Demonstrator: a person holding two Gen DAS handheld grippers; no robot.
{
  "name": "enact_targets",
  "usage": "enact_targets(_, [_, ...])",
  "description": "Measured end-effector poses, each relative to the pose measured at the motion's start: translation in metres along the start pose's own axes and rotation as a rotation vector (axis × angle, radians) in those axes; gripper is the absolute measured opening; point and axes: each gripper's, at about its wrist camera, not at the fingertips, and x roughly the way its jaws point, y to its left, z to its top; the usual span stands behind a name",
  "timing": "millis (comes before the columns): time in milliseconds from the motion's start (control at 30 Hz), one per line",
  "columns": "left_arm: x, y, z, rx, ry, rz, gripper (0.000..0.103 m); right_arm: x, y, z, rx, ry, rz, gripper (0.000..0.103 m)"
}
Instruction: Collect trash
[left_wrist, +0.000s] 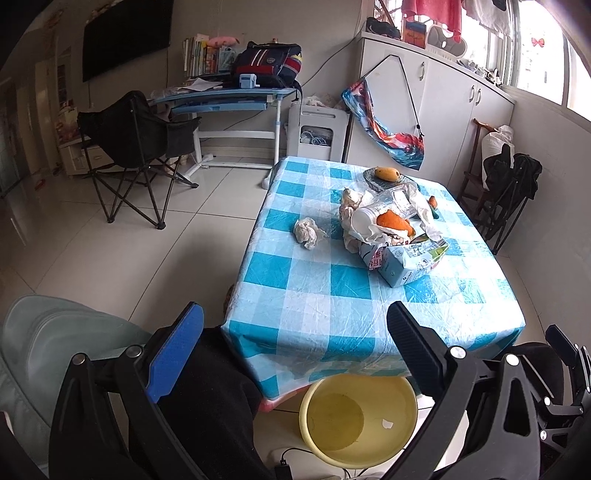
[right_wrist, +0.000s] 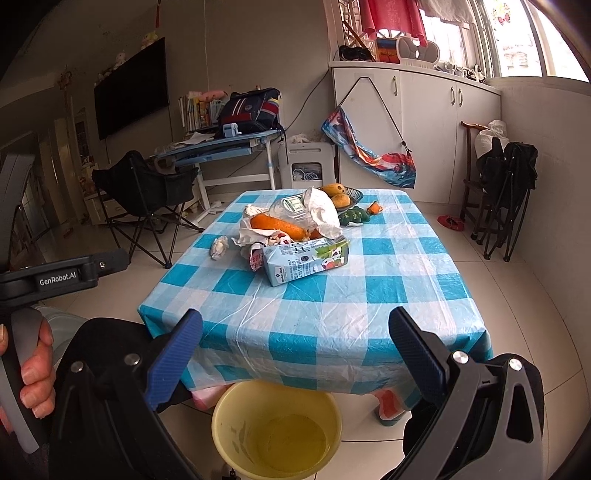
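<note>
Checked-cloth table (right_wrist: 332, 314), milk carton (right_wrist: 303, 264), crumpled tissue (right_wrist: 218, 247), fruit dish (right_wrist: 351, 195)

trash pile (right_wrist: 295, 236): mid-table, heaped | tissue wad (right_wrist: 218, 246): apart, left | yellow basin (right_wrist: 277, 428): floor, near-empty

Glossy, crinkled plastic sheeting in blue-and-white check (right_wrist: 332, 295) covers the surface, catching the window light. On it, a crumpled white paper tissue ball (left_wrist: 307, 232), soft and matt, and a dented printed cardboard carton (right_wrist: 303, 260) with a slight sheen. Below the edge, a smooth yellow plastic basin (right_wrist: 277, 428), shiny inside. The pale floor tiles (left_wrist: 110, 251) gleam, polished. Left claw (left_wrist: 295, 328): matt black plastic, ribbed blue pads (left_wrist: 177, 354), bright metal screws.
</note>
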Motion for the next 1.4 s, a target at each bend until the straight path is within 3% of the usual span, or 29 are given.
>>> enact_targets(300, [0.056,0.006,0.022,0.002,0.026,0.033,0.096,0.022,0.0,-0.001,-0.003,0.044,0.011,0.097])
enact_targets(567, [0.117,0.004,0.043,-0.008,0.037,0.007,0.096,0.044,-0.007,0.0,-0.005,0.081,0.008,0.097])
enact_targets(933, [0.208,-0.015,0.071,0.051,0.095,-0.006,0.096,0.081,-0.013,0.009,0.02,0.137,0.022,0.097])
enact_targets(1167, [0.251,-0.024,0.078,0.076,0.128,-0.033,0.078,0.126,-0.037,0.031,0.192,0.173,0.005,0.097])
enact_targets(1400, [0.26,-0.029,0.076,0.091,0.129,-0.138,0.065,0.186,-0.06,0.061,0.39,0.216,0.002,0.092])
